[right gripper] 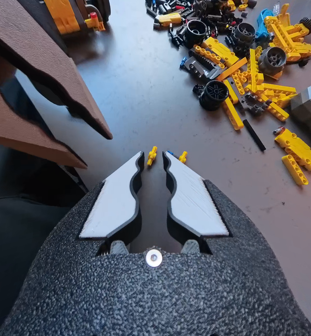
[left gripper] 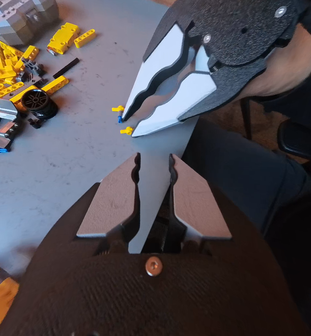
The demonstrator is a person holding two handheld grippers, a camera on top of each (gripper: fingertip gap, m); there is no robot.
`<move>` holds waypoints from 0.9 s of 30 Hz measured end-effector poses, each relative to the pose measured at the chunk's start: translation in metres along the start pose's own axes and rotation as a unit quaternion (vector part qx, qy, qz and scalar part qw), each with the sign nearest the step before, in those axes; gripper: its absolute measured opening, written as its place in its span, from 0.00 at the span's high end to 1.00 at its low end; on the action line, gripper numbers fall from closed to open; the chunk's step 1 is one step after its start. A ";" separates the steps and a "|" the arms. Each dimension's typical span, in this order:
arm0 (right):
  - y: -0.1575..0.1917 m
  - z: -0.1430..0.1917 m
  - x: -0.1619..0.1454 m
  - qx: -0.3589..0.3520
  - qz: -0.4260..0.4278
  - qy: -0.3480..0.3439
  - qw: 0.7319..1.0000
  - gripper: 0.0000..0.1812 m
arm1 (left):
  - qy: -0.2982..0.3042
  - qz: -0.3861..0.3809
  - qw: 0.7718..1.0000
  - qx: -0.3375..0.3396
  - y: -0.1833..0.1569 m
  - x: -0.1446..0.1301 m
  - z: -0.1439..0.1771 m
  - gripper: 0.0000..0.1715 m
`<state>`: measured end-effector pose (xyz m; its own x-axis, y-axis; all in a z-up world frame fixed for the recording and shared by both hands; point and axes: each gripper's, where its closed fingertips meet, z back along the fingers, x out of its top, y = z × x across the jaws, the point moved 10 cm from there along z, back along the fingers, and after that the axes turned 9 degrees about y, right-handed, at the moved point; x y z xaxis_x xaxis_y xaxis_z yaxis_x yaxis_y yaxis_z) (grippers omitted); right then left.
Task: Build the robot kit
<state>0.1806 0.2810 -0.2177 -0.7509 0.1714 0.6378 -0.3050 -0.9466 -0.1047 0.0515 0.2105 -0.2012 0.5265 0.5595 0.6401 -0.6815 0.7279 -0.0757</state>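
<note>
no writing, label, brand, number or sign can be read in either view; the building pieces, the table and both grippers bear no legible marks.

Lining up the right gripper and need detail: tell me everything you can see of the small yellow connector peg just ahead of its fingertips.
The small yellow connector peg is a tiny plastic piece: a short shaft with a wider collar crosswise at its middle. It lies flat on the grey table, angled slightly, just beyond the open right gripper and roughly in line with the gap between its white fingers. Nothing grips it. A second yellow peg and a blue pin lie beside the other fingertip.
</note>
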 end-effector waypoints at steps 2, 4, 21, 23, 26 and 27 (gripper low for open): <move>0.000 0.005 -0.001 0.012 0.000 0.001 1.000 0.87 | 0.003 0.005 1.000 0.002 0.002 -0.001 0.000 0.84; -0.001 0.013 -0.002 0.023 0.001 -0.003 1.000 0.86 | 0.005 0.004 1.000 0.007 0.002 -0.001 0.000 0.84; -0.061 0.001 0.016 0.157 0.215 0.040 0.963 0.90 | 0.067 -0.031 0.996 0.053 0.014 0.026 -0.030 0.88; -0.063 -0.001 0.020 0.170 0.236 0.050 0.955 0.89 | 0.074 -0.032 0.995 0.054 0.015 0.025 -0.032 0.87; -0.063 -0.006 0.020 0.189 0.257 0.072 0.945 0.85 | 0.072 -0.027 0.996 0.043 0.015 0.026 -0.034 0.84; -0.063 -0.008 0.020 0.191 0.261 0.077 0.943 0.85 | 0.072 -0.024 0.996 0.042 0.015 0.026 -0.036 0.84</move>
<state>0.1803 0.3465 -0.2048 -0.8253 -0.3362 0.4536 0.3418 -0.9370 -0.0726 0.0735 0.2501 -0.2125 0.6228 0.5811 0.5239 -0.6909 0.7227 0.0196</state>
